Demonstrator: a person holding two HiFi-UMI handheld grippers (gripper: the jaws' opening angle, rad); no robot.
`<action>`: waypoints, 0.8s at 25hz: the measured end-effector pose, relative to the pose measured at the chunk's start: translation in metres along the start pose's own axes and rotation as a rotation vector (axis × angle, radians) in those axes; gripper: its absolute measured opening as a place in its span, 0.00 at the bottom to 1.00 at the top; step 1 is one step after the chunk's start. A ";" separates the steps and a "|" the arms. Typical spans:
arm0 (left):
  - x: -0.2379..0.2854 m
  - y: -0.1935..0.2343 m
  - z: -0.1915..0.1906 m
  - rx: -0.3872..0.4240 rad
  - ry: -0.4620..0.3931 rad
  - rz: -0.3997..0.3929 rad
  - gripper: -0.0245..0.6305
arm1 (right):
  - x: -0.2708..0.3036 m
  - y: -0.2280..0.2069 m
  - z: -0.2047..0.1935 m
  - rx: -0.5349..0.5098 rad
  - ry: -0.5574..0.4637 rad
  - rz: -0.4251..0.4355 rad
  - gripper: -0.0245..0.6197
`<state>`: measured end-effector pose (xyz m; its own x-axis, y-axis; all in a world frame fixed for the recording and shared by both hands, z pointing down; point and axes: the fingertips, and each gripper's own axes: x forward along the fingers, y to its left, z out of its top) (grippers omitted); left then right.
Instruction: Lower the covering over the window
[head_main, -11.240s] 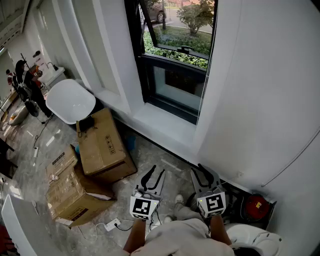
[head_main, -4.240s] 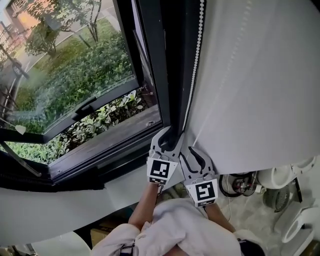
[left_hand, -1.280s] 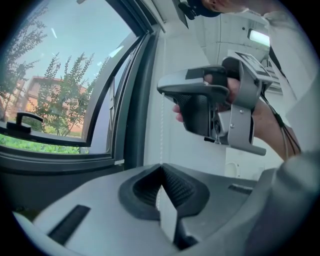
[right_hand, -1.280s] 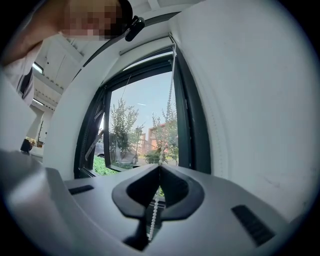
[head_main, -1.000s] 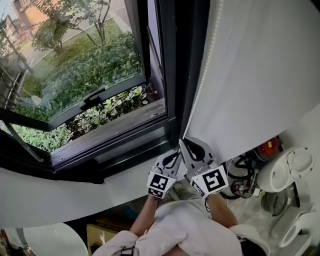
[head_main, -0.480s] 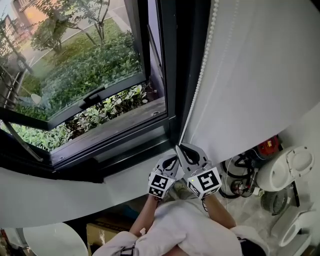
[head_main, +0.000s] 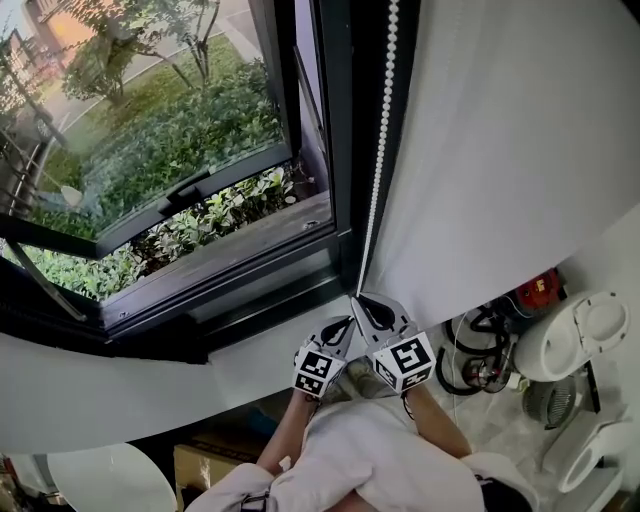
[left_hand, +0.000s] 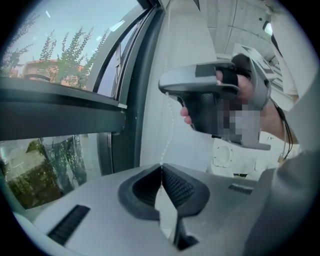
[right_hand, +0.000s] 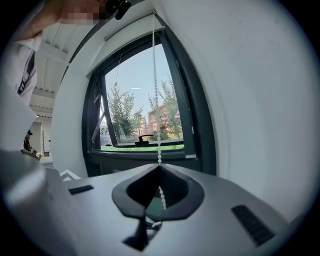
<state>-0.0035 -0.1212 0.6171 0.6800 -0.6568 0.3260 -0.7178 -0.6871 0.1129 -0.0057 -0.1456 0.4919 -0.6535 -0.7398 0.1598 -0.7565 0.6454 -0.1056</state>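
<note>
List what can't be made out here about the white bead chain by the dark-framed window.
- Top of the white bead chain: head view, cut off by the upper edge.
- Its bottom loop: head view, hidden behind the left gripper and right gripper.
- Same strand or two: head view, grippers crowd together; too small.

— What do we see outside?
— Low green shrubs (head_main: 150, 140), with trees (head_main: 120, 50) behind them.
— And on the floor to our right?
— A red object (head_main: 541, 290), coiled black cables (head_main: 478, 345), and a round white appliance (head_main: 580, 335), possibly a fan. At lower left we make out a cardboard box (head_main: 205, 465).
</note>
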 end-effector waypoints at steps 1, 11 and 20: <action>-0.003 0.002 0.000 -0.006 -0.005 0.007 0.06 | 0.001 0.000 -0.005 0.003 0.011 0.002 0.03; -0.044 0.004 0.066 0.018 -0.092 -0.051 0.21 | 0.008 -0.001 -0.034 0.021 0.053 0.012 0.03; -0.074 -0.005 0.176 0.073 -0.286 -0.112 0.21 | 0.009 -0.003 -0.035 0.017 0.057 0.010 0.03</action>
<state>-0.0236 -0.1234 0.4275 0.7763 -0.6293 0.0368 -0.6303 -0.7739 0.0622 -0.0084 -0.1481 0.5279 -0.6588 -0.7211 0.2146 -0.7507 0.6490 -0.1239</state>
